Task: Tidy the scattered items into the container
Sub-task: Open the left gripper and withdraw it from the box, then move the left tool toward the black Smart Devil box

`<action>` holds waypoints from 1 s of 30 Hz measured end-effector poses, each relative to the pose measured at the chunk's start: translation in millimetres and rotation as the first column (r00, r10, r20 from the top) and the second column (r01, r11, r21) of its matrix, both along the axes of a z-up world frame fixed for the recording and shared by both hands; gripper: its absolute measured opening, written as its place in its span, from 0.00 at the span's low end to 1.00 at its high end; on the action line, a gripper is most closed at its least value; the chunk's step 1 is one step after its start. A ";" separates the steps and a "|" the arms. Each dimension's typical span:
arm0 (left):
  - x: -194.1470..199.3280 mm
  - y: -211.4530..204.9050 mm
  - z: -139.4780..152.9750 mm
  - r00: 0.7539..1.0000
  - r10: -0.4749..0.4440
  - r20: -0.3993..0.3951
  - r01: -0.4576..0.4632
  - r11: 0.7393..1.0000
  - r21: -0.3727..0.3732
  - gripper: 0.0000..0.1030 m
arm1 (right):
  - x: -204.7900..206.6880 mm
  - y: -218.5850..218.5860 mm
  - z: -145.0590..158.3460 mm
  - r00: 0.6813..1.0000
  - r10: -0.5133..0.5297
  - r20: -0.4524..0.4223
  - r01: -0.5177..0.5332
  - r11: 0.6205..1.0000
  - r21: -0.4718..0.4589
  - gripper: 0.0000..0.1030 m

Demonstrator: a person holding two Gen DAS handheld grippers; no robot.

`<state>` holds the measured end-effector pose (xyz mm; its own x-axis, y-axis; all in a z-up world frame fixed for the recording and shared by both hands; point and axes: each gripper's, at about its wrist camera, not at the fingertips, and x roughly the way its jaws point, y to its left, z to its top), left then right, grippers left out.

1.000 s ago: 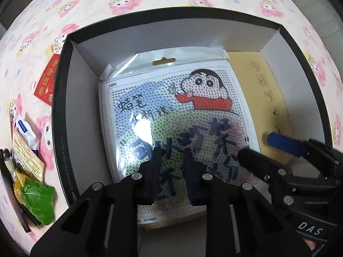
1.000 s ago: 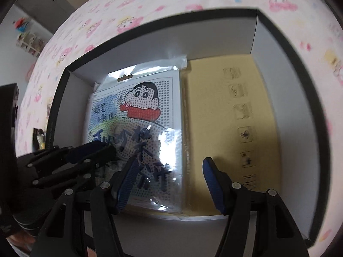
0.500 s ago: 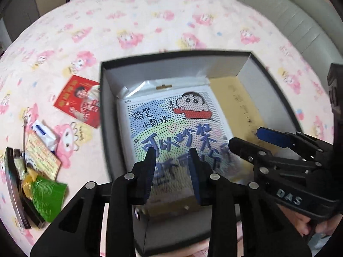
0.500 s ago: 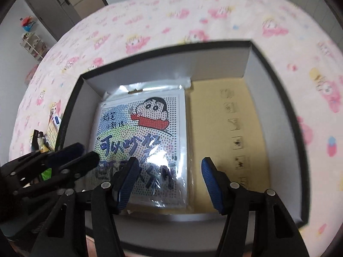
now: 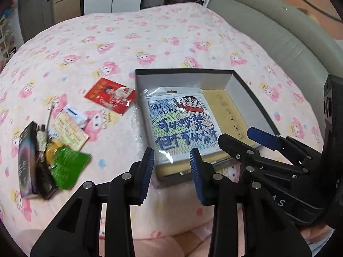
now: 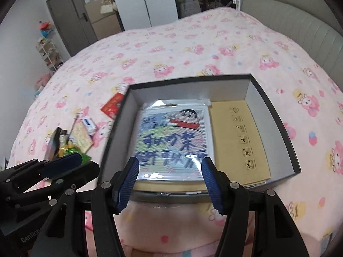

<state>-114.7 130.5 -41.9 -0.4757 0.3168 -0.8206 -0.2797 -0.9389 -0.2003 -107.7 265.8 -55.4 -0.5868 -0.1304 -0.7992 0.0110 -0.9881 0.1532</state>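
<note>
Pink cartoon-print bedding covers the bed (image 5: 171, 32) on which everything lies, with a grey padded headboard (image 6: 300, 15) along its right edge and doors and shelves beyond.

Nearest the cameras, the left gripper (image 5: 172, 171) hangs released, jaws spread and empty, just short of the near wall of the black box (image 5: 255, 98). The right gripper (image 6: 170, 184) is likewise released and empty, poised at the same near wall; in the left wrist view it (image 5: 246, 139) appears to the right of the left gripper, over the box's near right corner.

Just ahead of both grippers, inside the box, a cartoon sticker pack (image 6: 173, 141) in a clear sleeve lies flat in the left part, on top of a brown cardboard sheet (image 6: 240, 141) that shows bare to its right.

Left of the left gripper, on the bedding, a green packet (image 5: 68, 167) lies beside a dark box (image 5: 26, 160), with a yellow card (image 5: 70, 132) and a small white packet (image 5: 74, 115) just beyond. Farther on, a red envelope (image 5: 110, 98) lies beside the box's left wall.
</note>
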 end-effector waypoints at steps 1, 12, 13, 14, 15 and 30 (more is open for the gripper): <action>4.8 -4.4 3.2 1.000 0.002 -0.006 -0.002 1.000 0.003 0.34 | 5.8 -5.7 4.2 1.000 0.006 -0.008 -0.006 1.000 0.006 0.56; 54.5 -54.4 30.4 0.998 0.029 -0.059 -0.027 0.999 0.033 0.34 | 51.4 -62.9 37.9 0.992 0.075 -0.105 -0.065 0.994 0.093 0.56; 57.5 -58.6 31.7 0.997 0.034 -0.064 -0.032 0.999 0.035 0.34 | 53.4 -68.0 39.8 0.990 0.083 -0.111 -0.073 0.993 0.095 0.56; 60.5 -63.2 33.1 0.997 0.040 -0.067 -0.037 0.999 0.038 0.34 | 55.2 -73.1 41.5 0.989 0.092 -0.117 -0.080 0.992 0.099 0.56; 63.7 -68.8 34.5 0.996 0.047 -0.070 -0.044 0.998 0.044 0.34 | 57.1 -78.1 42.6 0.987 0.098 -0.123 -0.086 0.991 0.102 0.56; 86.0 -167.8 36.5 0.976 0.203 -0.082 -0.197 0.978 0.073 0.34 | 59.3 -180.0 49.6 0.948 0.264 -0.177 -0.237 0.958 0.159 0.56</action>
<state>-28.7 -37.3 -5.4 -0.6047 0.2578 -0.7536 -0.1066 -0.9638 -0.2442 -48.3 85.8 -5.8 -0.6945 -0.1929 -0.6931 0.2774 -0.9607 -0.0106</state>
